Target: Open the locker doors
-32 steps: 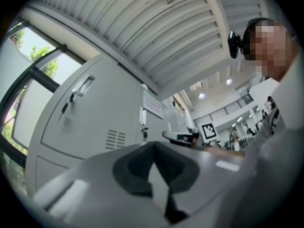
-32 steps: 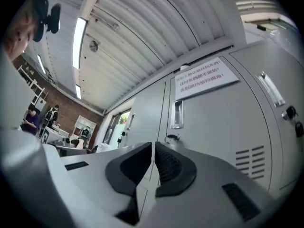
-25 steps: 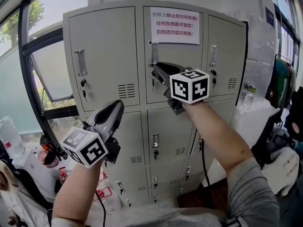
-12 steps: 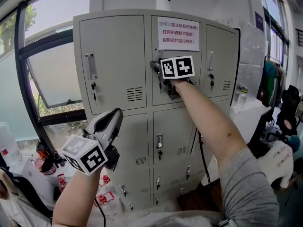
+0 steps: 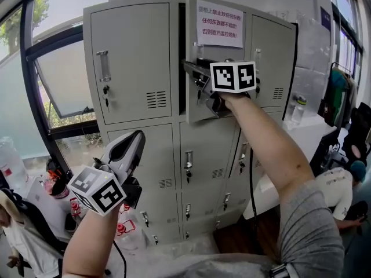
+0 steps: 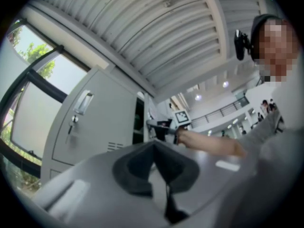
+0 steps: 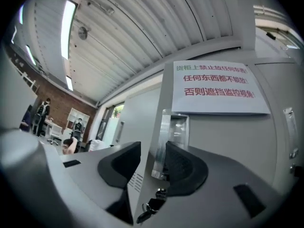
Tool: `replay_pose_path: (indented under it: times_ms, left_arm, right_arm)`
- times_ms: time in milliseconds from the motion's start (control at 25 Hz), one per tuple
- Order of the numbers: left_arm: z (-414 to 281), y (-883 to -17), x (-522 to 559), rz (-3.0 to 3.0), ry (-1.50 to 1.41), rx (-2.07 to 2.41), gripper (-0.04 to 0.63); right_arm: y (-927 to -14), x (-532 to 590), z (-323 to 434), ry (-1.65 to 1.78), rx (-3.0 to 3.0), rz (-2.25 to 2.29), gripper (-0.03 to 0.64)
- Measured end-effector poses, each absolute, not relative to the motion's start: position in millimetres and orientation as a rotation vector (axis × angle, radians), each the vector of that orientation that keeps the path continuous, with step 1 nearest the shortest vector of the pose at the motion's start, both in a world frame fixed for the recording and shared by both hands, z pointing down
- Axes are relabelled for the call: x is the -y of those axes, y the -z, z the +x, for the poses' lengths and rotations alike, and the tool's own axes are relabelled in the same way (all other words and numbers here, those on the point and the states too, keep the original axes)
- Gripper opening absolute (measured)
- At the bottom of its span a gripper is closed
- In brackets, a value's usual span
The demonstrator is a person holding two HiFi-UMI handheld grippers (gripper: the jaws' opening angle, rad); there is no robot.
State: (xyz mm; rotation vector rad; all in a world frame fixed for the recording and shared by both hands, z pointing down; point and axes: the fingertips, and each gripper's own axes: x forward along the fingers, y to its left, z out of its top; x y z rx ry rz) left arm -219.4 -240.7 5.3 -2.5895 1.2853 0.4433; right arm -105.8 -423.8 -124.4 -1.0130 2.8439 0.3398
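head view. in front, a grey locker [image 5: 133, 68], with a white notice [image 5: 220, 23] on the top middle door [image 5: 229, 54]. door ajar, with a dark gap along its left edge. at that edge, near the handle, the right gripper [image 5: 192, 69], with the arm stretched up to it. low on the left, before the lower row and apart from it, the left gripper [image 5: 134, 139], pointing up at a slant. left of the locker, a window [image 5: 58, 91].

left gripper view. jaws together, pad against pad, with nothing between them. beyond them the left door [image 6: 95, 122], closed, then the dark gap, and far off the right gripper at the ajar door.

right gripper view. jaws wide, just now closing a little, with the door's edge between them – one pad behind the edge, the other on the front at the clear handle [image 7: 173, 127]. both pads against the metal, so clamped on the door. below the handle, a key [image 7: 153, 205] in the lock. above, the notice with red print.
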Motion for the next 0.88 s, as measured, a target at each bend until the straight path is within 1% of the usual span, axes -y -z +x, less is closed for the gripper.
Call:
replay_pose_path:
  times_ms: [120,240,400,520,640,720,880]
  left_arm:
    - [-176,-8,234,-2.585,-0.439,-1.286,0.005]
    - [-125,-17,233,-2.611,-0.463,-1.28,0.003]
    - [-57,-30,233,-2.625,-0.488,-1.295,0.005]
    - [-18,-38,235,-2.624,-0.506,-1.32,0.005]
    - [10,-40,237,-2.614,-0.496,-1.342,0.005]
    - [24,-39,237,-2.602,-0.478,-1.35,0.004]
    - [42,-36,233,-2.58,-0.446,-1.358,0.005]
  right_arm:
    - [122,372,-61,-0.383,-2.882,-0.822,0.143]
    - [123,335,5,-0.453,-2.893,-0.73,0.141]
    - [123,318,95,-0.506,-2.893,-0.7,0.147]
    - [121,324,148,-0.504,-2.888,-0.721,0.156]
    - [122,335,190,-0.514,-2.85,-0.788,0.155]
    - [121,343,211,-0.531,-2.819,-0.844,0.138]
    - [119,352,232,-0.531,-2.777,-0.9,0.116]
